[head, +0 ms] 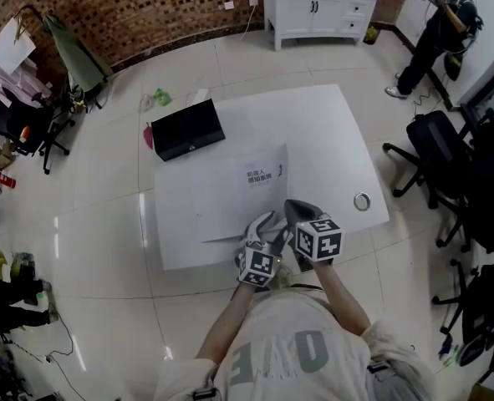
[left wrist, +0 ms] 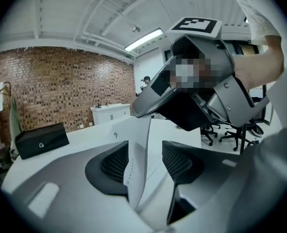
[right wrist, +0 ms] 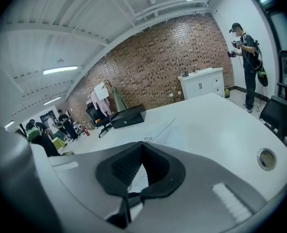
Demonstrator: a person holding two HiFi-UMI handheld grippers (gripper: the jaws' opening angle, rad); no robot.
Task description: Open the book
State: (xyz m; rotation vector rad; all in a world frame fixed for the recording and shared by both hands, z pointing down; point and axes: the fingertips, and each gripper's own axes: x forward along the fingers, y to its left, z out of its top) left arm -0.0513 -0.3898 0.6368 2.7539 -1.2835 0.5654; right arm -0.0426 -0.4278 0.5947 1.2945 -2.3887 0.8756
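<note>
A thin white book point(head: 238, 195) with printed characters on its cover lies flat on the white table point(head: 330, 140), near the front edge. My right gripper point(head: 295, 211) is shut on the cover's near edge, and the pinched white sheet point(right wrist: 138, 178) shows between its pads. In the left gripper view that raised cover point(left wrist: 136, 149) stands on edge between the jaws of my left gripper point(left wrist: 145, 160), which is open, the sheet close to the left pad point(left wrist: 115, 161). The right gripper point(left wrist: 148, 106) hangs just above it. In the head view the left gripper point(head: 265, 224) sits beside the right one.
A black box point(head: 186, 129) rests on the table's far left corner. A round metal grommet point(head: 362, 200) sits near the right edge. Black office chairs point(head: 435, 153) stand to the right, a white cabinet point(head: 318, 7) beyond the table, and a person point(head: 439, 23) at the far right.
</note>
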